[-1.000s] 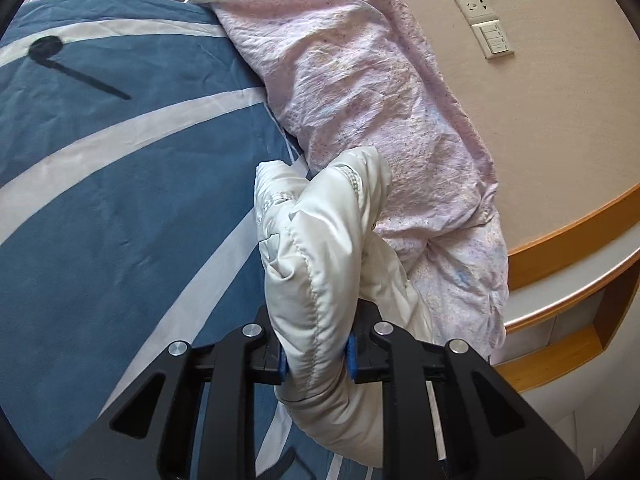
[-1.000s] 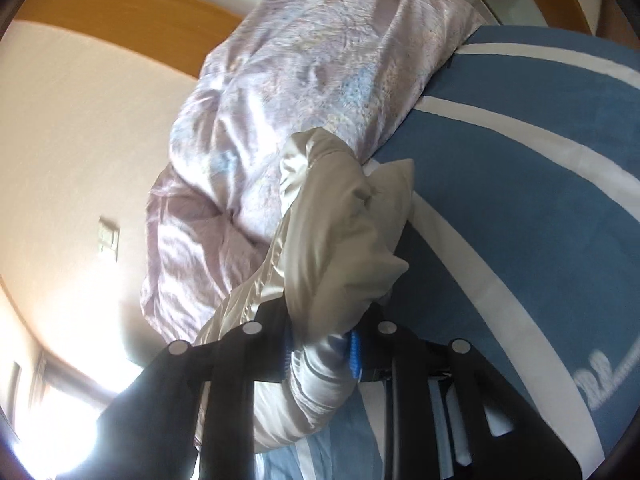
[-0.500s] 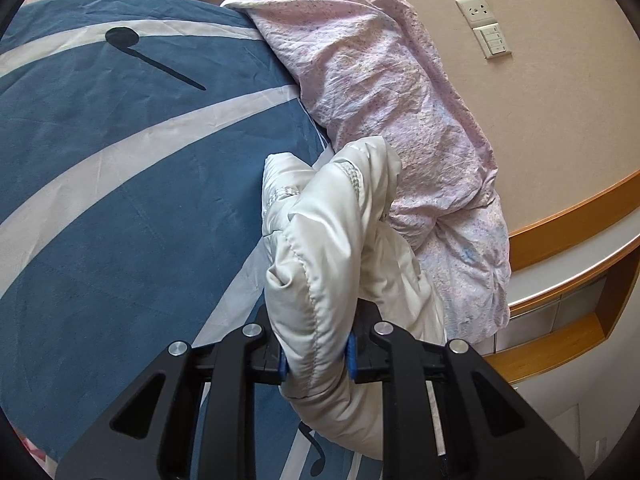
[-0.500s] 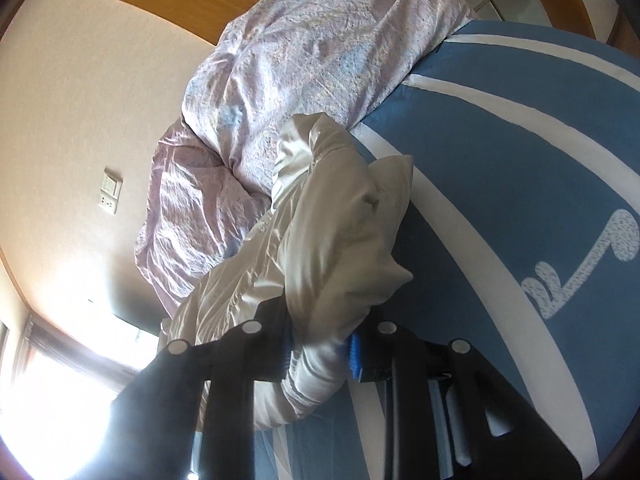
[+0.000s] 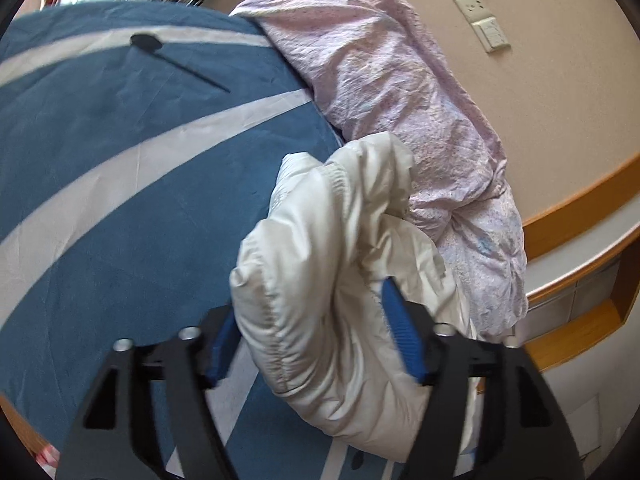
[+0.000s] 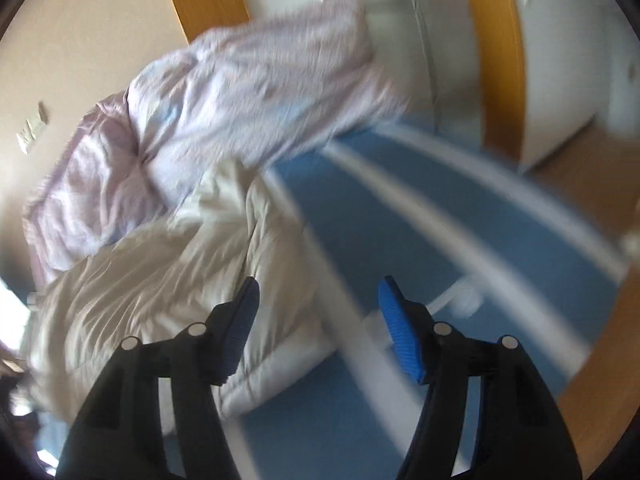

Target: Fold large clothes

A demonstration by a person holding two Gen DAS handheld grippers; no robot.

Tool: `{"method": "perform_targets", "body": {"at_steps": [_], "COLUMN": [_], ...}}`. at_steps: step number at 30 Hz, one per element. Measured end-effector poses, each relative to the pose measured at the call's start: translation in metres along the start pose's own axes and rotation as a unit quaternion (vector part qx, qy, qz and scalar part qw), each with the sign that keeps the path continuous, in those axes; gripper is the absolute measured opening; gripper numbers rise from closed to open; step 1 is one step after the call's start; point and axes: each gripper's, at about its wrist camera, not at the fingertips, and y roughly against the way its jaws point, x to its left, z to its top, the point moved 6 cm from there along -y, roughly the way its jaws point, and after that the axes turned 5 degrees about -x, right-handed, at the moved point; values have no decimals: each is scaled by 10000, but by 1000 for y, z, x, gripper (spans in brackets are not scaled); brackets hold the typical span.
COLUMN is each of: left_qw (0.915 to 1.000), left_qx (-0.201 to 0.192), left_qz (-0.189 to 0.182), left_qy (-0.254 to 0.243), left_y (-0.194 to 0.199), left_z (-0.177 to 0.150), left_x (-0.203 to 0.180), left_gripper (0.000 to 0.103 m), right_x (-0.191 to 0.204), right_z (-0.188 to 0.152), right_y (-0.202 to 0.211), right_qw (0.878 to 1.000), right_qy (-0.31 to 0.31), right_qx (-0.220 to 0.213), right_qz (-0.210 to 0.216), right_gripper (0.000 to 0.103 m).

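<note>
A cream padded jacket (image 5: 320,280) is bunched between the jaws of my left gripper (image 5: 308,344). The jaws stand wide apart, so the gripper is open, with the fabric still resting between the blue pads (image 5: 400,336). In the blurred right wrist view the jacket (image 6: 168,280) lies in a heap on the blue bed cover (image 6: 440,240). My right gripper (image 6: 318,328) is open and empty, just right of the heap.
A crumpled pink quilt (image 5: 400,112) lies along the wall behind the jacket and shows in the right wrist view (image 6: 224,108). The blue cover (image 5: 120,160) has white stripes. A wall switch plate (image 5: 482,20) and a wooden ledge (image 5: 580,280) are at right.
Both grippers have opened. The right gripper let go of the jacket, which dropped onto the bed, and swung away to the right. The left jaws spread wide around the bunched fabric.
</note>
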Motion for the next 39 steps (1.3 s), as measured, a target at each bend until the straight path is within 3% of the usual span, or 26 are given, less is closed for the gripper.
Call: {"method": "perform_targets", "body": {"at_steps": [3,8,11,17,28,34,39], "left_qw": [9994,9989,9990,9993,9991,9994,9994], "left_qx": [-98,-40,-65,-127,-167,-61,-61], "left_qz": [22,159,220,253,251,243,281], "left_qy": [-336,-432,-384,-258,-287,-259,-174], "left_y": [1,-3,-4,-6,-15,-28,-36], "left_z": [-1,-5,-5,-4,-5,-10,-7], "left_x": [-7,-8,-5,0,-4,-10,-13], "left_gripper": [85,88,88,88,88,88,88], "right_x": [48,138,181,233,237,248,256], "right_z": [7,-3,-13,-21,-29,-56,-71], "right_y": [3,-1,-8,-25,-56,-80,-89], "right_qw": [9972,9794,9673,9575,9618,9516,9408], "right_qy": [514,1537,2072,2450,2372,2771,3199], "right_qx": [-47,77,81,147,383,710,640], "right_qz": [543,1309,1460,1516,1311,1120,919], "right_gripper": [63,63,63,62,62,62,62]}}
